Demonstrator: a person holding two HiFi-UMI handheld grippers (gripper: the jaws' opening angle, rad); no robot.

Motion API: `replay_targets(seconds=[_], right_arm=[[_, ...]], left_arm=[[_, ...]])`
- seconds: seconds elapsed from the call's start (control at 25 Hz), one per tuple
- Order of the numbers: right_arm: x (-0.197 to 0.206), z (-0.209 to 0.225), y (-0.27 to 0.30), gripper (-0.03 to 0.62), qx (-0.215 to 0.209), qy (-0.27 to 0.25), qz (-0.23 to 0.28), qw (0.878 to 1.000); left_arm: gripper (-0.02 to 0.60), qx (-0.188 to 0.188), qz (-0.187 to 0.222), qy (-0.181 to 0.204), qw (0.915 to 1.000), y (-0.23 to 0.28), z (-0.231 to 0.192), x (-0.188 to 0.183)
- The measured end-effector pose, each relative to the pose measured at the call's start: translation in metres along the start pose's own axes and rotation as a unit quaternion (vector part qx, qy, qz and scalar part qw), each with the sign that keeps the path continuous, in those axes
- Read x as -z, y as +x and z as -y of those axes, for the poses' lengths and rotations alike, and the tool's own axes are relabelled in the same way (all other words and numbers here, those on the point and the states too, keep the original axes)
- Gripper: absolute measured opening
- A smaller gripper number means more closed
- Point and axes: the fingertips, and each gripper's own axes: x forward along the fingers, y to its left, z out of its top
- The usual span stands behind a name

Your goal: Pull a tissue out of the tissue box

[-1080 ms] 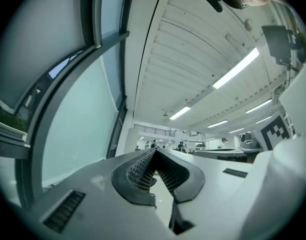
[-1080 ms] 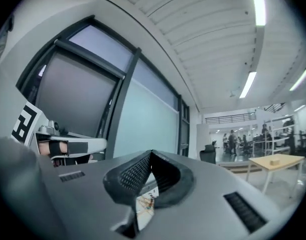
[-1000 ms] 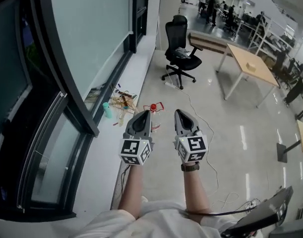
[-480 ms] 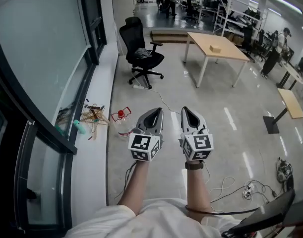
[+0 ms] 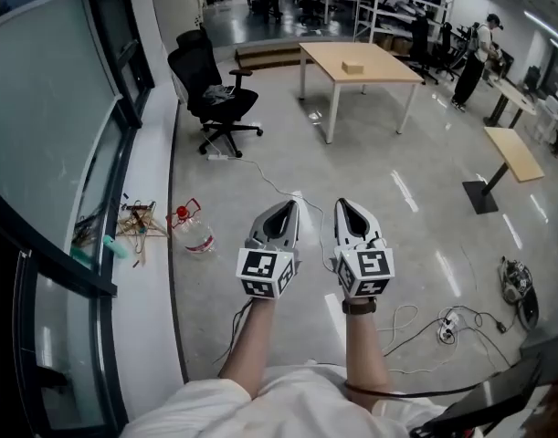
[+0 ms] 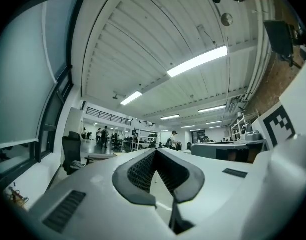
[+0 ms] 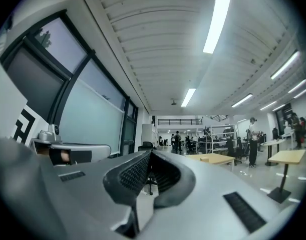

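No tissue box confirmed in view. The only candidate is a small tan box [image 5: 352, 67] at mid-top of the pale wooden bench [image 5: 388, 69], well apart from you and too small to tell. Close in and identify it first. The left tongs [image 5: 287, 206] and right tongs [image 5: 345, 206] are both pressed together, with nothing between them; spread one before reaching. Your forearms extend side by side, tongs roughly level over the glossy grey floor [image 5: 415, 208].

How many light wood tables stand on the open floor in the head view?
2. One table stands top centre, a small box on it; a second table is at the right. More may hide in the crowded background.
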Motion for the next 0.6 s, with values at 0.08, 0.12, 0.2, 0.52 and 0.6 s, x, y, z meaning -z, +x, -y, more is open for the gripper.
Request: replay_targets(seconds=[0.08,0.12,0.2,0.52,0.6], right_arm=[[0.007,0.025,-0.011,-0.002,0.01,0.001,-0.009,1.0],[0.012,0.037,-0.017,-0.002,0.016,0.003,-0.014,1.0],[0.024,0.059,-0.03,-0.002,0.03,0.012,-0.023,0.999],[0.053,0.132,-0.065,-0.002,0.091,0.022,-0.029,0.995],[0.053,0.142,-0.061,-0.002,0.096,0.027,-0.028,0.995]], left_arm=[[0.0,0.004,-0.007,-0.008,0.9999,0.016,0.018,0.011],[0.0,0.006,-0.01,-0.011,0.9999,0.024,0.026,0.016],[0.0,0.01,-0.016,-0.018,0.9996,0.036,0.043,0.026],[0.0,0.042,-0.051,-0.038,0.9971,0.079,0.099,0.061],[0.0,0.053,-0.05,-0.032,0.9968,0.093,0.104,0.059]])
